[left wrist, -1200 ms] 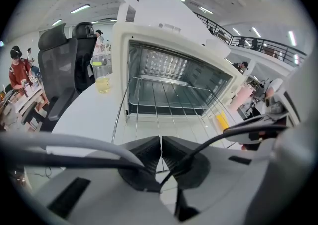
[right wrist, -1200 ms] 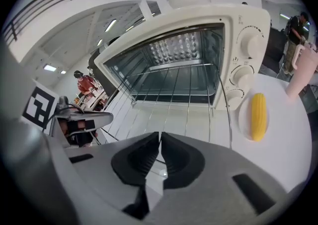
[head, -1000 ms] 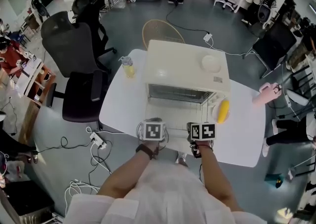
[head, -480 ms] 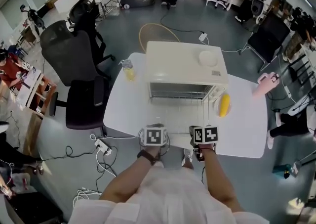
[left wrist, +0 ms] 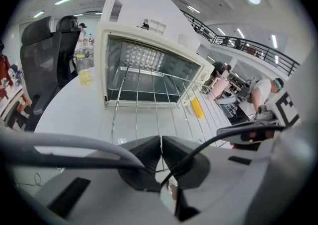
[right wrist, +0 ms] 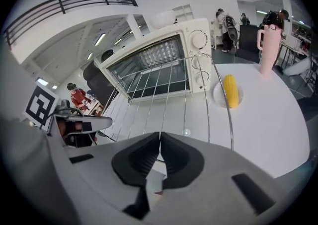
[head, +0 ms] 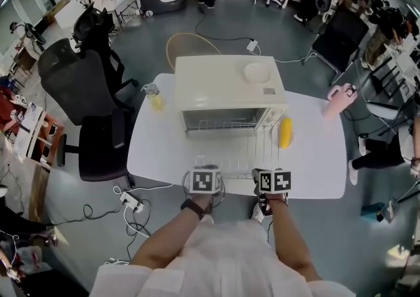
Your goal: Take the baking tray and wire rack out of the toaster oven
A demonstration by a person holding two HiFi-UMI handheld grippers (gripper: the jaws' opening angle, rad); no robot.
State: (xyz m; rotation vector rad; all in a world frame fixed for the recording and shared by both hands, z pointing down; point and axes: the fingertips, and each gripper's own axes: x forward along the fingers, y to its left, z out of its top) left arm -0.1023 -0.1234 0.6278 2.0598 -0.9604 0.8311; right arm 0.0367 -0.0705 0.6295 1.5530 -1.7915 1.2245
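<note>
A cream toaster oven stands open at the far side of the white table. Its wire rack reaches out of the oven mouth toward me, its far end still at the opening. My left gripper and right gripper are both shut on the rack's near bar, side by side. In the left gripper view the rack runs from the oven down into the shut left gripper. The right gripper pinches the rack likewise. I cannot make out a baking tray inside.
A yellow banana-like thing lies on a small plate right of the oven. A bottle of yellow liquid stands at its left. A white bowl sits on the oven top, a pink tumbler at the table's far right. Black office chairs stand left.
The wire rack has slid further out of the oven toward me, with both grippers drawing back along the table. Both stay shut on it.
</note>
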